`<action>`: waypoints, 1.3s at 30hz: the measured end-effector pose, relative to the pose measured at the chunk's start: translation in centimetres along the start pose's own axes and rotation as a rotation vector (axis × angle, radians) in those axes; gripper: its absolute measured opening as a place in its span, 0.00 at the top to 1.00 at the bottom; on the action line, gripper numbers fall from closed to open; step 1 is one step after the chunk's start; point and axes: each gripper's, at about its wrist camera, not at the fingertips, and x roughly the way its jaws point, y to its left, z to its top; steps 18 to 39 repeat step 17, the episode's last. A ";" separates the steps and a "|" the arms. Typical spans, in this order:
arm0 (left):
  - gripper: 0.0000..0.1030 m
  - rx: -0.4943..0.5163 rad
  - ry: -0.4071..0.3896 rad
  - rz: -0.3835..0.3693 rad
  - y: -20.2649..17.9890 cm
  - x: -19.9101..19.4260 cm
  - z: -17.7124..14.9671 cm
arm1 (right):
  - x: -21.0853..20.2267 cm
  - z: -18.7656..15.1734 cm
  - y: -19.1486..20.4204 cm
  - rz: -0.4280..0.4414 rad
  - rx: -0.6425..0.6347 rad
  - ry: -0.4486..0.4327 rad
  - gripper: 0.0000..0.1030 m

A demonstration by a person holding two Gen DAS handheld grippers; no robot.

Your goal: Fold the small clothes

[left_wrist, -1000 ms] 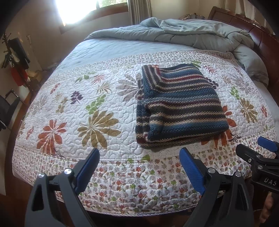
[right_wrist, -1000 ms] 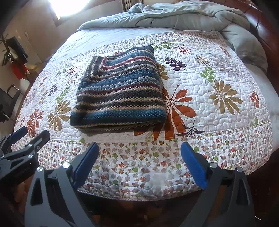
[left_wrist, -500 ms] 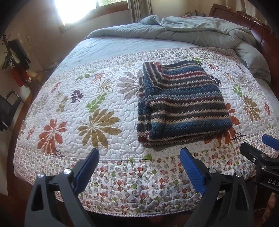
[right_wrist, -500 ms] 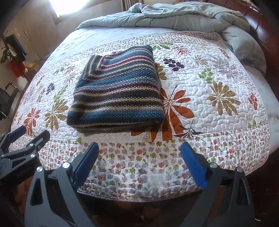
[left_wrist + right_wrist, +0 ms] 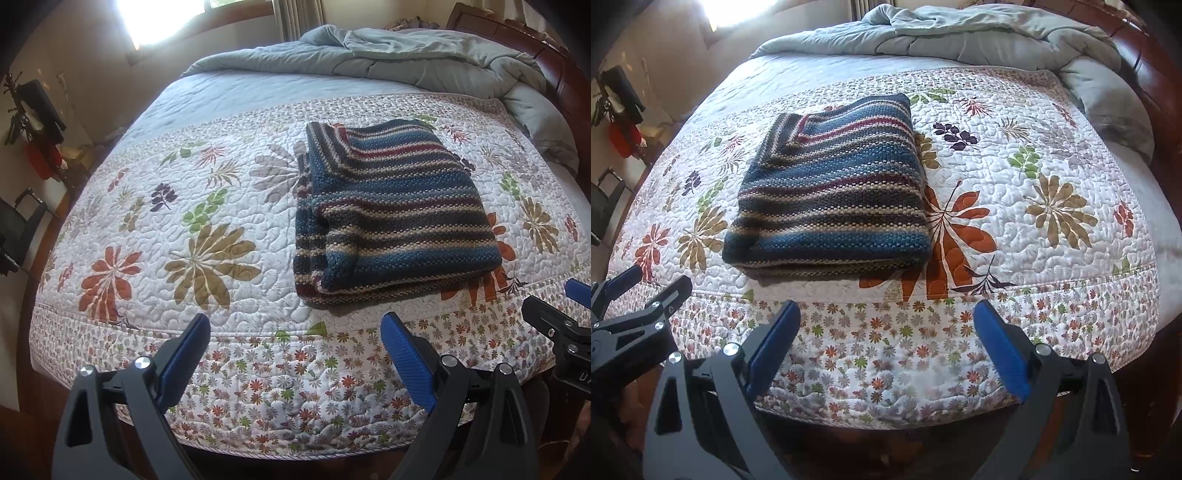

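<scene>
With both your left tool [image 5: 295,338] and right tool [image 5: 886,325] spread wide and empty, the folded sweater [image 5: 831,192] lies on the quilt [image 5: 1034,177] near its front edge, so a careless touch may undo the loose folds.

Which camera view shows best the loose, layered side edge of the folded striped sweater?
The left wrist view: the striped sweater turns its stacked side layers toward that camera. In the right wrist view the sweater shows mainly its top and near fold; that edge is foreshortened.
</scene>
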 end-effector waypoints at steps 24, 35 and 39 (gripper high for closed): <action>0.09 0.005 0.011 -0.010 0.1 0.4 0.0 | 0.7 -0.1 -0.1 0.006 -0.005 0.017 0.08; 0.09 0.005 0.011 -0.010 0.1 0.4 0.0 | 0.7 -0.1 -0.1 0.006 -0.005 0.017 0.08; 0.09 0.005 0.011 -0.010 0.1 0.4 0.0 | 0.7 -0.1 -0.1 0.006 -0.005 0.017 0.08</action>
